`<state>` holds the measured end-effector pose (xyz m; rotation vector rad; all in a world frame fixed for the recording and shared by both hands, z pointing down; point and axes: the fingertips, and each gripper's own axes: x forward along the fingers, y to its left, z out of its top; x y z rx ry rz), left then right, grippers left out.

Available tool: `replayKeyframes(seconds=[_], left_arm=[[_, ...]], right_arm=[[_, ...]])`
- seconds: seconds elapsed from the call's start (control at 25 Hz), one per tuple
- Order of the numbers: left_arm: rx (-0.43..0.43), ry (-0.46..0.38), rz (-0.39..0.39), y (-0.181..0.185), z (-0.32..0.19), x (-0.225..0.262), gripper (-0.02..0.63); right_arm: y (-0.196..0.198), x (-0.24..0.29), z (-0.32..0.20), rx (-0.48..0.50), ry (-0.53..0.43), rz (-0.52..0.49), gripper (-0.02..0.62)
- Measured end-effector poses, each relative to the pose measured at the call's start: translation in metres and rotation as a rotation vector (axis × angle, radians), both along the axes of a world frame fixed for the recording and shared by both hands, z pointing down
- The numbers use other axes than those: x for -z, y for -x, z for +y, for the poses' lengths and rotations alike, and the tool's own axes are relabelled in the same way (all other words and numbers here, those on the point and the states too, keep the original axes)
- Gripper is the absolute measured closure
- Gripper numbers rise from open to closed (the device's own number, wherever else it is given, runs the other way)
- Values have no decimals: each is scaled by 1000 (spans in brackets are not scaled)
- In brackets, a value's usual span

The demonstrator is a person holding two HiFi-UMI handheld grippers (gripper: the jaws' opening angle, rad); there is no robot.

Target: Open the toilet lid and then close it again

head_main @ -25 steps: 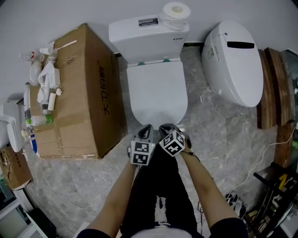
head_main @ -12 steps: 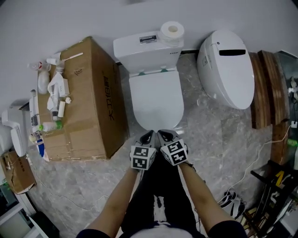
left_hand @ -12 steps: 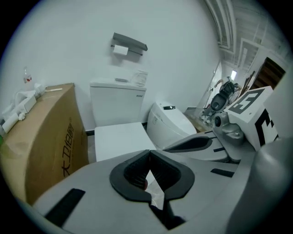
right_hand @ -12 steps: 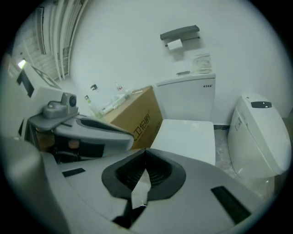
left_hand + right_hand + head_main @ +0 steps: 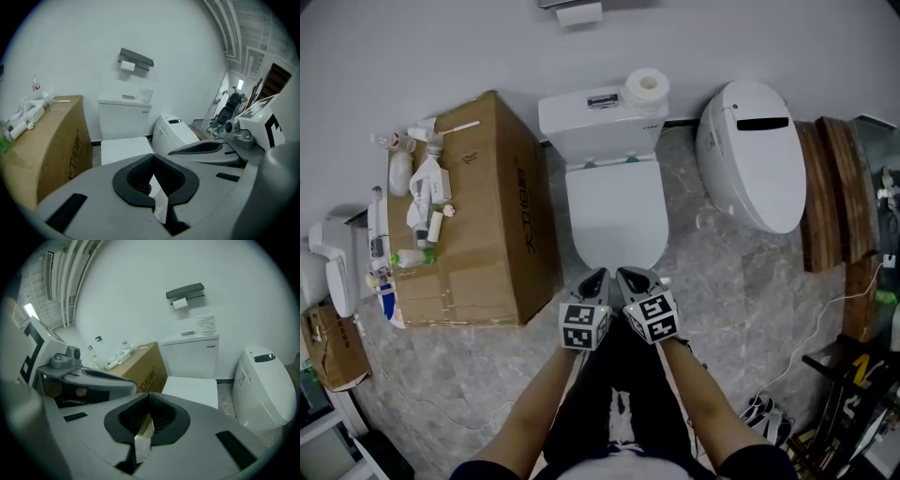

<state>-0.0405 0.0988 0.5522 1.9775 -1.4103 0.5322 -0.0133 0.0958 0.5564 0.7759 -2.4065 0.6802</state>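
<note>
White toilet lid: down flat on the bowl, mid-frame, at 12 o'clock from both grippers.
Left gripper: jaws pressed together, nothing between them; near the lid's front edge, at its 6 o'clock.
Right gripper: jaws closed and empty; just beside the left gripper, at its 3 o'clock.
Tank: at 12 o'clock behind the lid, paper roll on top.
Cardboard box: at 9 o'clock of the lid.
Second toilet: at 2 o'clock, closed.
</note>
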Motion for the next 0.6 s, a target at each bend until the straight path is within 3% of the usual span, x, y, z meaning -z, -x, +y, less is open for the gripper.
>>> replayKeyframes(seconds=[0.6], left_arm=[[4,-4,16,-14,12,0,598]], right_arm=[[-7,3,15,30,1,-20,589]])
